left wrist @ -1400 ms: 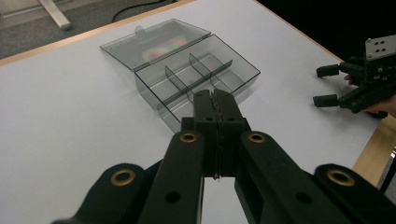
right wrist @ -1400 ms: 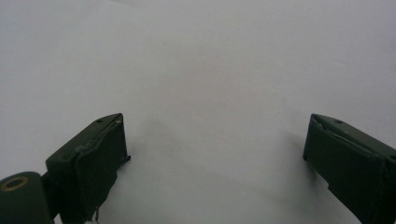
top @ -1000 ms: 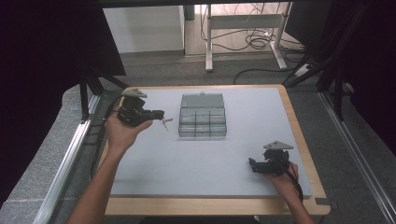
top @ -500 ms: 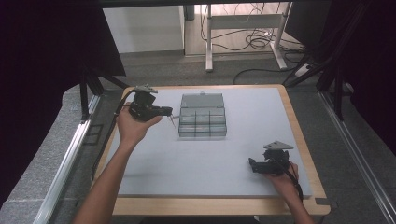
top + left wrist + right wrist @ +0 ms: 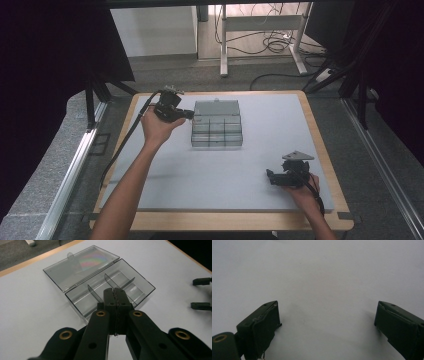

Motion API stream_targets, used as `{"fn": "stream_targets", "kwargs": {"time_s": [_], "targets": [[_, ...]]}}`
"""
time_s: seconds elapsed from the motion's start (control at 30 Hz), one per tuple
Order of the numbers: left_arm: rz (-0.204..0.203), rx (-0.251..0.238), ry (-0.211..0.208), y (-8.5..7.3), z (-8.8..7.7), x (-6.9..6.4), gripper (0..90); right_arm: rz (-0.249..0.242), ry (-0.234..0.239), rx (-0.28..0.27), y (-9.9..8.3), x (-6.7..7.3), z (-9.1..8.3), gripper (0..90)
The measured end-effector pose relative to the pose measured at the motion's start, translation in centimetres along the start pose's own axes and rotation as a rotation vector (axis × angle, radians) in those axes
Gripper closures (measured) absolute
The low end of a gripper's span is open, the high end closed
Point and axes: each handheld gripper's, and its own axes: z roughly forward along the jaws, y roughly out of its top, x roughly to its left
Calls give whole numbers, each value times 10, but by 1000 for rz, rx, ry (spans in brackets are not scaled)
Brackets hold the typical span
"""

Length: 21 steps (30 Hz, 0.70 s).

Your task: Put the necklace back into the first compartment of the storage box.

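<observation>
Jaws of the left gripper are pressed together with nothing between them, while the right gripper holds its jaws wide apart over bare surface.

From the high view, the clear plastic box sits on the grey worktop toward its 12 o'clock edge, slightly left of centre. Its lid lies folded back flat on the far side. The left gripper points toward 3 o'clock, its tip at the box's far-left corner, where tray and lid meet; whether it touches I cannot tell. The box's long axis runs from 9 to 3 o'clock, in line with the way the left jaws point. The right gripper rests near the 5 o'clock corner of the worktop, well apart from the box, so the left hand is much the nearer.

In the left gripper view, the shut jaws rise over the open tray, which spreads toward 12 o'clock. The tray is smoky see-through plastic with thin upright dividers and looks empty. The lid is flat and glossy, with a rainbow sheen and a small latch tab at its far edge. The right gripper's two jaw tips show at 3 o'clock.

In the right gripper view, the two black, blocky jaws stand wide apart over the smooth, matt worktop.
</observation>
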Motion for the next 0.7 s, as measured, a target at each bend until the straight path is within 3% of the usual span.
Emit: {"fn": "stream_targets", "kwargs": {"time_s": [0.33, 0.7], "targets": [[-28, 26, 20, 11, 31, 11, 900, 0, 0, 0, 0, 0, 0, 59], [-55, 30, 19, 15, 52, 20, 900, 0, 0, 1, 0, 0, 0, 59]]}}
